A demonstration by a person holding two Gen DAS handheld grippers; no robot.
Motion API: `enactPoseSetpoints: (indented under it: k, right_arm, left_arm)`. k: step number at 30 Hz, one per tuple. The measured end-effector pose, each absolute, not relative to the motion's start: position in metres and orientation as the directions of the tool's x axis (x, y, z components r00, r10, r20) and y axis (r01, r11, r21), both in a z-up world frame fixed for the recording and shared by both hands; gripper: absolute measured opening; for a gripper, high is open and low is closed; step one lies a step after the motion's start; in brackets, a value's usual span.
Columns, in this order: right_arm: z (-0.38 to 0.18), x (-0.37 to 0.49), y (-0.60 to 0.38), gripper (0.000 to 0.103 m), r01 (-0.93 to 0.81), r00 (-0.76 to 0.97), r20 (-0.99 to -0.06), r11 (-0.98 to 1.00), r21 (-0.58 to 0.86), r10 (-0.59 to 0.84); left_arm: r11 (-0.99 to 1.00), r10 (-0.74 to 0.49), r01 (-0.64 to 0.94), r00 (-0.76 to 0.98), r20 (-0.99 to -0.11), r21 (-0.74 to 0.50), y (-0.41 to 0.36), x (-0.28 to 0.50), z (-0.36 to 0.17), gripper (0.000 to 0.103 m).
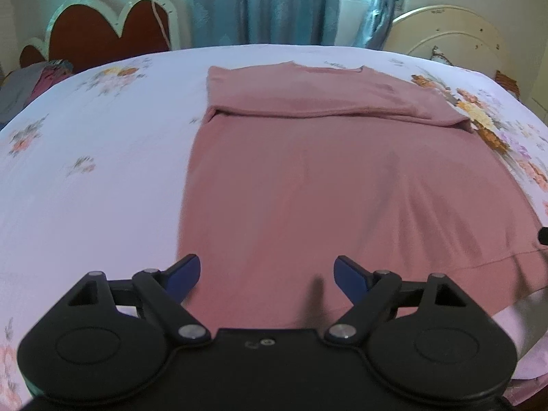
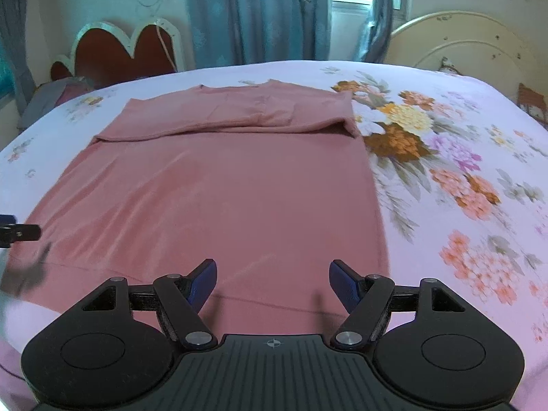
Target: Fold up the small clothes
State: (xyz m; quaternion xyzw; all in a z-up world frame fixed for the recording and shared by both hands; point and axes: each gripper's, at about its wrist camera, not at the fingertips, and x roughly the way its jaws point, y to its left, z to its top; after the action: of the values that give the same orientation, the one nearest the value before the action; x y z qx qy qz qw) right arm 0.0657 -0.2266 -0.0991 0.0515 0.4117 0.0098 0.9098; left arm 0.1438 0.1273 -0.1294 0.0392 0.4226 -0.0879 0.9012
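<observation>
A dusty pink shirt (image 1: 308,178) (image 2: 222,191) lies flat on the bed, its sleeves folded in across the far end near the neckline. My left gripper (image 1: 267,270) hovers open over the shirt's near left part, close to the hem, with nothing between its blue pads. Over the near right part of the hem my right gripper (image 2: 273,275) also stands open and holds nothing. The tip of the left gripper shows at the left edge of the right wrist view.
The bed sheet (image 1: 85,171) (image 2: 462,171) is pale lilac with flower prints. A heart-shaped red headboard (image 1: 113,34) and teal curtains (image 2: 257,17) stand behind the bed. A cream headboard (image 2: 462,44) is at the back right. Grey and pink clothes (image 1: 30,82) lie at the far left.
</observation>
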Motion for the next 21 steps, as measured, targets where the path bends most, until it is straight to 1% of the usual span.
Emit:
enactPoseSetpoints:
  k: [9,11,15,21]
  right_arm:
    - [-0.113,0.048,-0.252,0.072,0.116,0.630,-0.777,0.990,0.076,-0.014]
    - [-0.115,0.047,-0.255,0.072,0.125,0.624,-0.781,0.990,0.066,-0.027]
    - [-0.120,0.045,-0.259,0.072,0.141,0.607,-0.794,0.988,0.059,-0.039]
    - [-0.127,0.042,-0.262,0.072,0.155,0.592,-0.806,0.984,0.086,-0.023]
  left_arm:
    - [0.991,-0.079,0.136,0.619,-0.781,0.008,0.149,0.132,-0.142,0.084]
    - [0.993,-0.073,0.120,0.614,-0.786,0.001,0.156,0.130,-0.145,0.082]
    - [0.995,-0.093,0.092,0.595,-0.798,-0.047,0.171,0.123,-0.151,0.077]
    - [0.990,-0.142,0.098,0.582,-0.801,-0.104,0.176,0.116,-0.154,0.073]
